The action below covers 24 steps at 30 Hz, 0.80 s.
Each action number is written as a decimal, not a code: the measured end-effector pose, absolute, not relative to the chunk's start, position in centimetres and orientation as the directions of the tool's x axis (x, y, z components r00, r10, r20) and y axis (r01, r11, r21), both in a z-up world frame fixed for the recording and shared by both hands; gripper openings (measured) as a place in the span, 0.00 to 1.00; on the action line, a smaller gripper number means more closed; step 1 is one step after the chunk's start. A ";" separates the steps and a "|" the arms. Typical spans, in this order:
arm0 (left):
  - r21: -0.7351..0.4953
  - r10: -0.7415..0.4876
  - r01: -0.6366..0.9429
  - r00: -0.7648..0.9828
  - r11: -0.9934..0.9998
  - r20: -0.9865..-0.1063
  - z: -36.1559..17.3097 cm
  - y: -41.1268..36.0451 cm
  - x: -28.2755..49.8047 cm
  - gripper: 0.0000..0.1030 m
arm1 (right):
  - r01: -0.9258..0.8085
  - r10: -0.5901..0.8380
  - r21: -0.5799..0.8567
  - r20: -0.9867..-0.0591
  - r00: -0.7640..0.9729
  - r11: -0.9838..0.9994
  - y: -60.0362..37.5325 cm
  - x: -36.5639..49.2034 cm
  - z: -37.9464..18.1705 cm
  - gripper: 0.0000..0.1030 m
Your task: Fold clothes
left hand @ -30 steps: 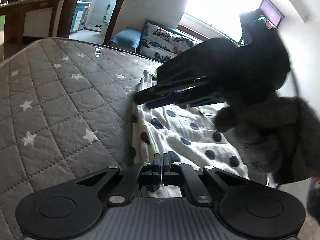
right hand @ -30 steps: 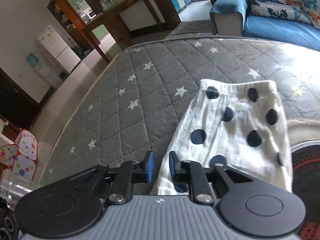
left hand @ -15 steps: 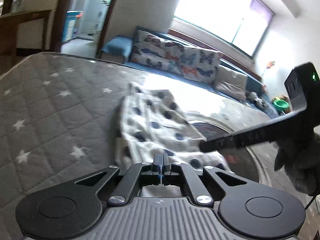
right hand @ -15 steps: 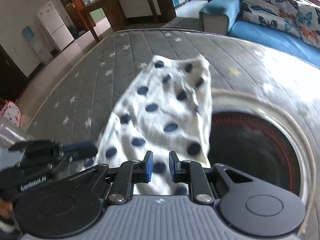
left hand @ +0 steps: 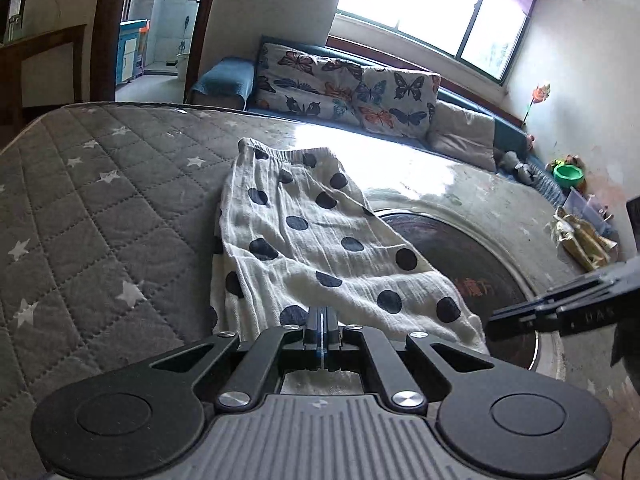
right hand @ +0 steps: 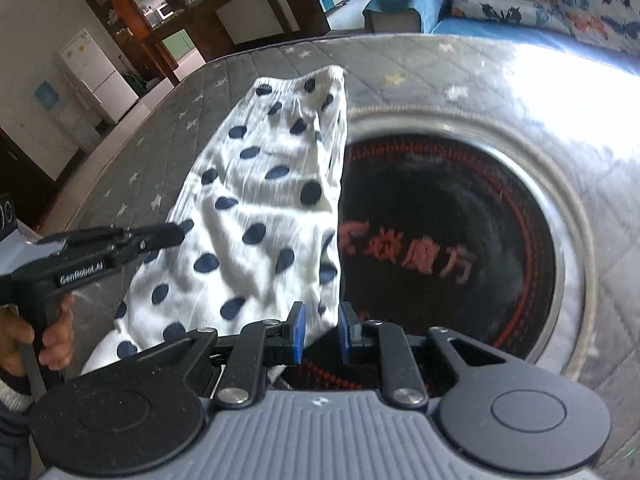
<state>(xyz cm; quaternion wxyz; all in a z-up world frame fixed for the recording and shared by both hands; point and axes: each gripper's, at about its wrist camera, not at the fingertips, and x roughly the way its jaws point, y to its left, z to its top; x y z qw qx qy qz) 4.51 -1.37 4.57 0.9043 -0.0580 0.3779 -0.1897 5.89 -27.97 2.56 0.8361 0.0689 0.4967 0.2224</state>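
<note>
Left hand-held gripper (left hand: 322,326) clenched on polka-dot garment (left hand: 304,240); right hand-held gripper (right hand: 320,334) released, straddling garment edge; garment on mattress (left hand: 100,208).

Open quilted mattress (left hand: 104,216) lies left and far of the polka-dot garment (left hand: 304,240), passable. Right: dark round panel (right hand: 460,240), flat, no barrier. Far edge: butterfly cushions (left hand: 348,92) block passage.
</note>
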 end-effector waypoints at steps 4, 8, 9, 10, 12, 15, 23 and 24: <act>-0.229 -0.365 0.289 0.640 0.930 -0.676 4.2 -1.7 4.7 0.01 | -0.312 0.450 0.342 -0.793 0.411 0.887 -27.9 5.2 1.6 0.18; -0.213 -0.351 0.286 0.637 0.934 -0.686 4.0 -2.0 4.8 0.01 | -0.328 0.459 0.339 -0.775 0.434 0.882 -27.7 4.9 1.5 0.18; -0.208 -0.348 0.287 0.637 0.935 -0.688 3.9 -2.1 4.8 0.01 | -0.333 0.459 0.335 -0.772 0.440 0.881 -27.5 4.8 1.4 0.18; -0.203 -0.344 0.287 0.636 0.936 -0.690 3.8 -2.2 4.8 0.01 | -0.340 0.456 0.325 -0.770 0.447 0.882 -27.4 4.8 1.4 0.18; -0.194 -0.338 0.286 0.635 0.938 -0.695 3.7 -2.3 4.9 0.01 | -0.352 0.448 0.306 -0.767 0.459 0.885 -27.1 4.5 1.5 0.15; -0.179 -0.327 0.287 0.633 0.941 -0.702 3.5 -2.4 4.9 0.01 | -0.358 0.425 0.272 -0.768 0.479 0.893 -27.0 4.1 1.8 0.04; -0.160 -0.320 0.296 0.641 0.942 -0.697 3.3 -2.5 5.0 0.02 | -0.340 0.336 0.170 -0.786 0.519 0.925 -27.9 3.1 2.3 0.04; -0.159 -0.319 0.296 0.642 0.942 -0.697 3.3 -2.5 5.0 0.02 | -0.336 0.319 0.155 -0.794 0.517 0.929 -27.9 3.1 2.2 0.07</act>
